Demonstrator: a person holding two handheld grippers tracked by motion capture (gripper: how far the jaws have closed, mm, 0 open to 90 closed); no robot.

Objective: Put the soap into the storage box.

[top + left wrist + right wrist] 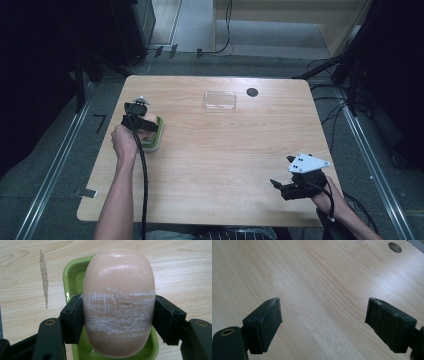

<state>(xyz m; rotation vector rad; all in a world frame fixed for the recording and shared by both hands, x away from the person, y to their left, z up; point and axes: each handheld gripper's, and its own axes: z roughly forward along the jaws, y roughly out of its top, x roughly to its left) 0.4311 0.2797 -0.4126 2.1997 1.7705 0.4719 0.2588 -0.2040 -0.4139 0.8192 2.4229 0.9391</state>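
Observation:
A peach-coloured oval soap bar [118,302], scuffed white across its middle, is clamped between the two black jaws of my left gripper [117,317]. Directly under it lies a green soap dish [72,275]. From above, the left gripper [141,121] stands over the green dish [158,134] at the table's left side, and the soap is mostly hidden by the hand. My right gripper [281,186] rests near the front right corner, its jaws wide apart over bare wood with nothing between the fingertips [270,320].
A clear plastic lid or tray [219,100] lies at the back middle of the wooden table [225,150]. A round cable hole [252,92] sits just right of it. Cables trail from both grippers toward the front edge.

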